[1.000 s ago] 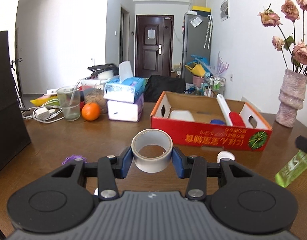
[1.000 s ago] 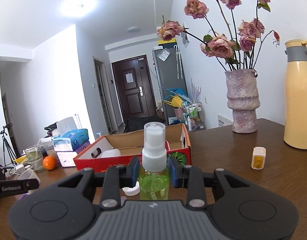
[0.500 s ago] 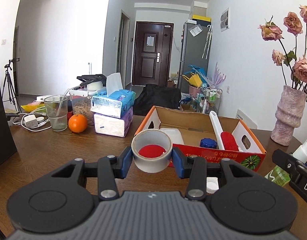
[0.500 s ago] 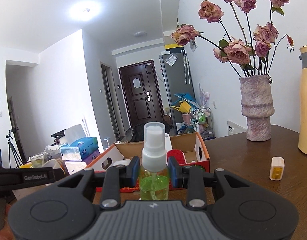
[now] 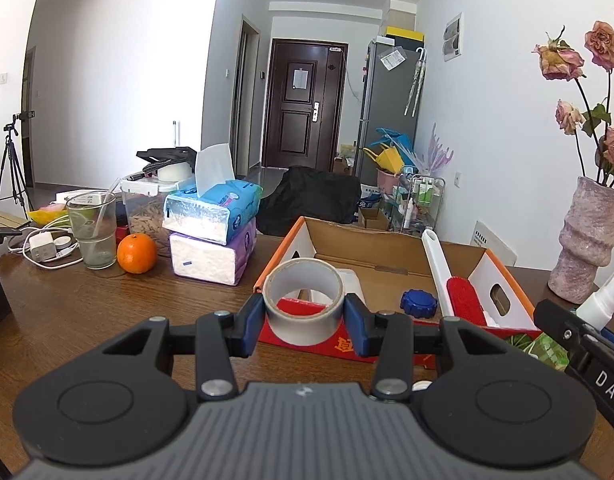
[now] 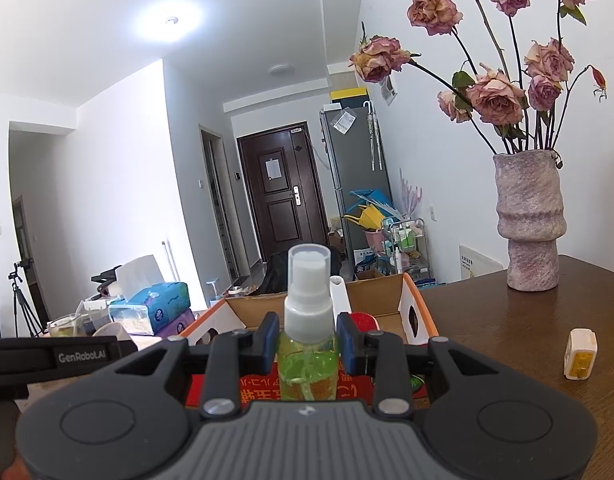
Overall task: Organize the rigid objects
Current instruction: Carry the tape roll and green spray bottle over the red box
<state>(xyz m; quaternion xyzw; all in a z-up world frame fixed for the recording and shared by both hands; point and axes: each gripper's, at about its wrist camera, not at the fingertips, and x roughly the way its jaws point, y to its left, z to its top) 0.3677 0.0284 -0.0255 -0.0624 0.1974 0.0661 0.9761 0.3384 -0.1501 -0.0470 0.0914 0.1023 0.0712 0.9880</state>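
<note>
My left gripper (image 5: 304, 322) is shut on a grey roll of tape (image 5: 303, 300) and holds it in the air at the near left corner of the red cardboard box (image 5: 387, 248). My right gripper (image 6: 308, 343) is shut on a green spray bottle (image 6: 308, 334) with a white cap, held above the near wall of the same box (image 6: 381, 300). The right gripper and bottle also show at the right edge of the left wrist view (image 5: 587, 320). Inside the box lie a blue lid (image 5: 419, 303), a white-handled red brush (image 5: 453, 288) and a white container (image 5: 349, 282).
A wooden table (image 5: 87, 312) carries stacked tissue packs (image 5: 213, 232), an orange (image 5: 136, 253), a glass (image 5: 93, 230) and cables at the left. A flower vase (image 6: 529, 224) and a small white-and-yellow object (image 6: 581, 354) stand at the right.
Both grippers have risen and moved forward toward the box with their loads still held. The box now looks nearer and its inside shows more.
</note>
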